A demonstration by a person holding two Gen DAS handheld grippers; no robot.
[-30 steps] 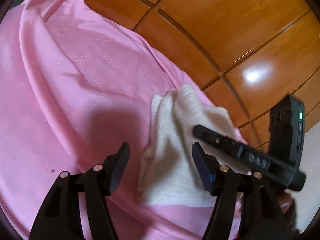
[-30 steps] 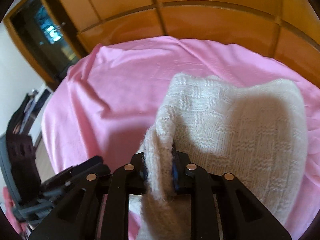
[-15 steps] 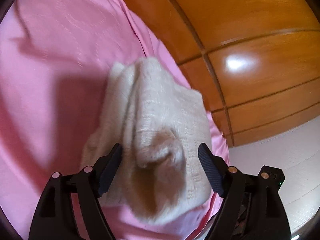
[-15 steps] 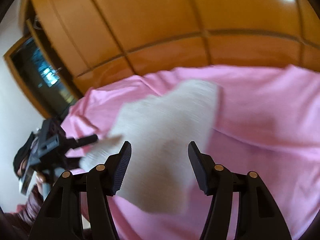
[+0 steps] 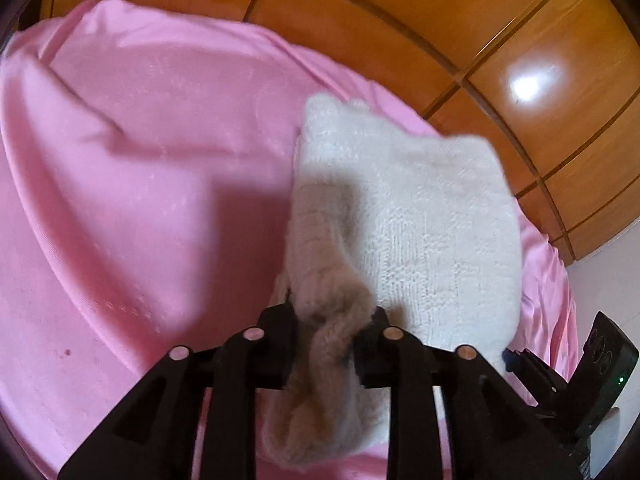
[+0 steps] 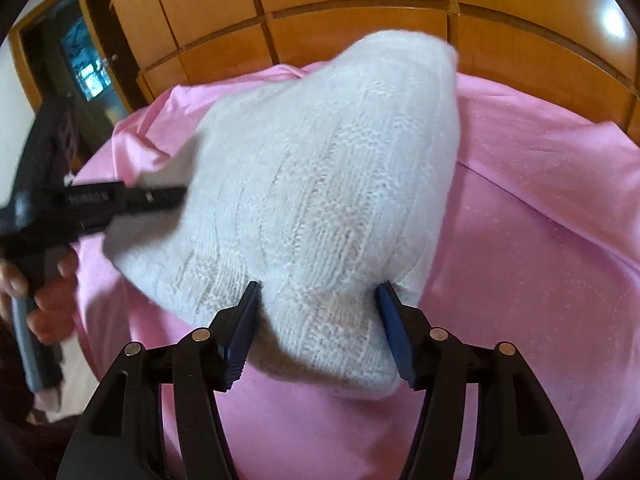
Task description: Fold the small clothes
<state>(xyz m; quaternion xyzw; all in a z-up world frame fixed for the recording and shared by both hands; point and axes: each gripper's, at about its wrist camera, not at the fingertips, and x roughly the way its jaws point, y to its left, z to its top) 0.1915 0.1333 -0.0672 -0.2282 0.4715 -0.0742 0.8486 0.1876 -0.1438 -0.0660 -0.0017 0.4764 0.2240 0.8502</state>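
A rumpled pink sheet (image 5: 168,168) covers the supporting surface, and a cream knitted garment (image 5: 432,224) lies partly on it.

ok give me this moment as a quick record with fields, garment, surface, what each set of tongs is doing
garment: white knit piece, bunched, lying on the sheet
surface: pink sheet
backdrop: orange wood panelling
left tongs: shut on a gathered edge of the knit
right tongs: open, fingers either side of the knit's near corner, not clamping
fold state: not flat or squared yet
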